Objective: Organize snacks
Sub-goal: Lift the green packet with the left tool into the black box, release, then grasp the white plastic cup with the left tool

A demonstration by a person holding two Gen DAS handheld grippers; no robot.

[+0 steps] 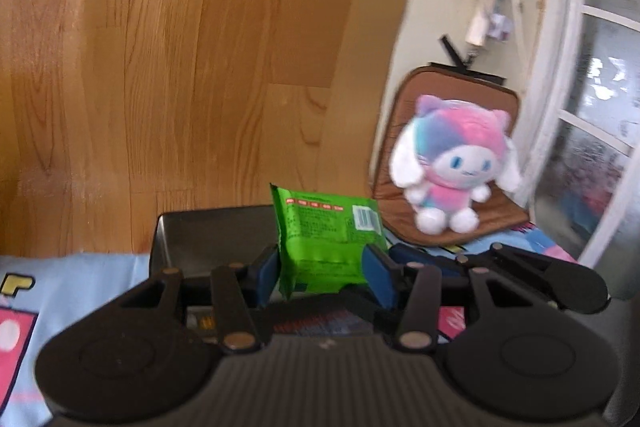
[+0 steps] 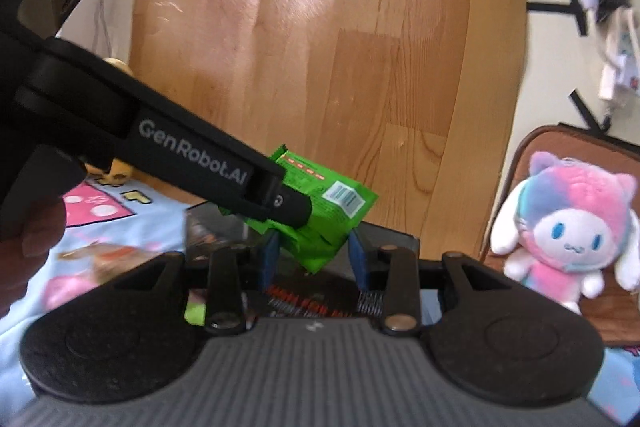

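Both of my tongs meet at one green snack packet point(image 1: 326, 237). My left gripper point(image 1: 326, 269) is clamped on the packet's lower half, holding it upright above the dark tray point(image 1: 208, 239). My right gripper point(image 2: 314, 261) has its blue pads point(image 2: 269, 261) spread apart at either side of the packet's lower corner, not pinching it. A plush toy point(image 1: 456, 163) sits on a brown cushion point(image 1: 496, 99) to the right.

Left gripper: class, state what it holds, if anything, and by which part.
The left gripper holds the green snack packet, clamped across its lower end, one pad on each side edge.
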